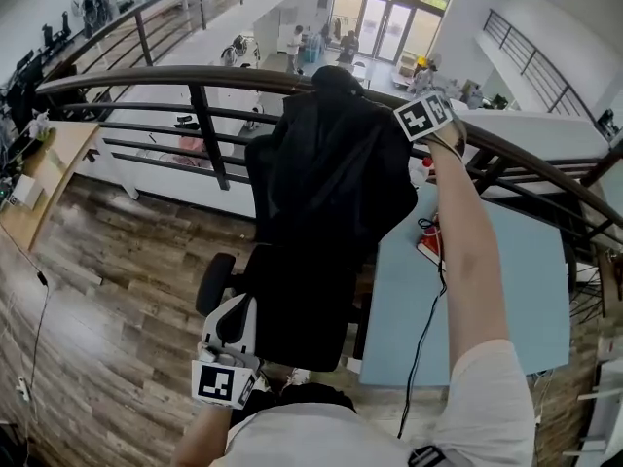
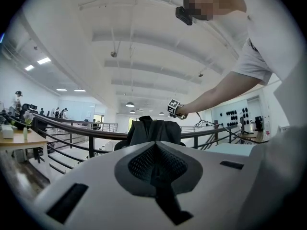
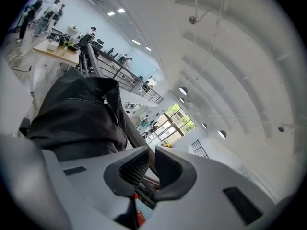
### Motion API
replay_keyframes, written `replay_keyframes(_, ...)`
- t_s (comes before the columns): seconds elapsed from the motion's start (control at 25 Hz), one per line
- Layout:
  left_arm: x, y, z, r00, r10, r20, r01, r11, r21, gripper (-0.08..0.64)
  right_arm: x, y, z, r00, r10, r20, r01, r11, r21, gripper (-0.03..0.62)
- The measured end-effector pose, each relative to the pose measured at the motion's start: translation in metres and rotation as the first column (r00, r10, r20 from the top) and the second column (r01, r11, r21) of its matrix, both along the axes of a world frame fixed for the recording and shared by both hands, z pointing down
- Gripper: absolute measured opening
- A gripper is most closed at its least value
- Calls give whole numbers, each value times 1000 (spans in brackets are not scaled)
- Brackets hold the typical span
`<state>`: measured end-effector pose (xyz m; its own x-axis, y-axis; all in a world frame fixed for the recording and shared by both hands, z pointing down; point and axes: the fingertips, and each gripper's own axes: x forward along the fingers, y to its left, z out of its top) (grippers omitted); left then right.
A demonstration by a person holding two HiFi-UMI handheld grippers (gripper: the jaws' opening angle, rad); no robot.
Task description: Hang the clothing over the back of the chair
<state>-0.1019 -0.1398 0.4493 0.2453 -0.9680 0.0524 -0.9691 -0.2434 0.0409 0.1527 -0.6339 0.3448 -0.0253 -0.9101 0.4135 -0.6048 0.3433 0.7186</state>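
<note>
Black jacket (image 1: 326, 163) draped over office chair (image 1: 292, 319) back, which bears it; right gripper (image 3: 149, 164) narrowly parted, seemingly empty; left gripper (image 2: 156, 163) closed, idle.

The jacket (image 1: 326, 173) hides the upper back of the chair (image 1: 216, 282), the person's arm (image 1: 467, 241) covers part of a red thing (image 1: 428, 248) on the table (image 1: 531, 290), and the far people (image 1: 297, 42) are too small to make out.
</note>
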Motion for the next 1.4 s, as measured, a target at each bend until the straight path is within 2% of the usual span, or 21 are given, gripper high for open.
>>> replay_keyframes(0.12, -13, 7, -3, 1000, -5, -18, 5, 1000, 15, 23, 7, 23, -6, 998, 16, 61, -17, 1000, 11, 31)
replay_keyframes(0.32, -32, 14, -8, 999, -8, -43, 10, 999, 33, 23, 11, 62, -9, 994, 14, 108, -16, 1000, 19, 18)
replay_keyframes(0.4, -39, 18, -12, 999, -2, -48, 4, 999, 44, 23, 8, 81, -11, 980, -2, 197, -5, 999, 33, 18)
replay_keyframes(0.52, -53, 21, -20, 998, 7, -58, -4, 998, 65, 22, 5, 116, -14, 924, -24, 381, 6, 999, 48, 18)
replay_keyframes(0.6, -61, 23, -26, 997, 18, -69, -13, 997, 76, 23, 6, 143, -10, 884, -34, 466, 11, 999, 53, 18)
replay_keyframes(0.72, -68, 24, -37, 996, 44, -79, -36, 995, 94, 21, 17, 184, 1, 841, -31, 541, 1, 999, 54, 18)
replay_keyframes(0.92, -63, 30, -50, 993, 90, -80, -81, 991, 108, 23, 56, 252, 31, 745, 32, 666, -74, 997, 34, 18)
replay_keyframes(1.04, -61, 30, -53, 988, 131, -80, -121, 986, 114, 23, 61, 287, 45, 687, 42, 725, -89, 996, 27, 18)
replay_keyframes(1.12, -60, 29, -51, 984, 159, -81, -150, 982, 112, 22, 61, 312, 52, 666, 37, 745, -90, 995, 31, 18)
replay_keyframes(1.4, -53, 25, -54, 973, 226, -43, -218, 966, 143, 22, 68, 392, 54, 632, -20, 774, -63, 995, 77, 18)
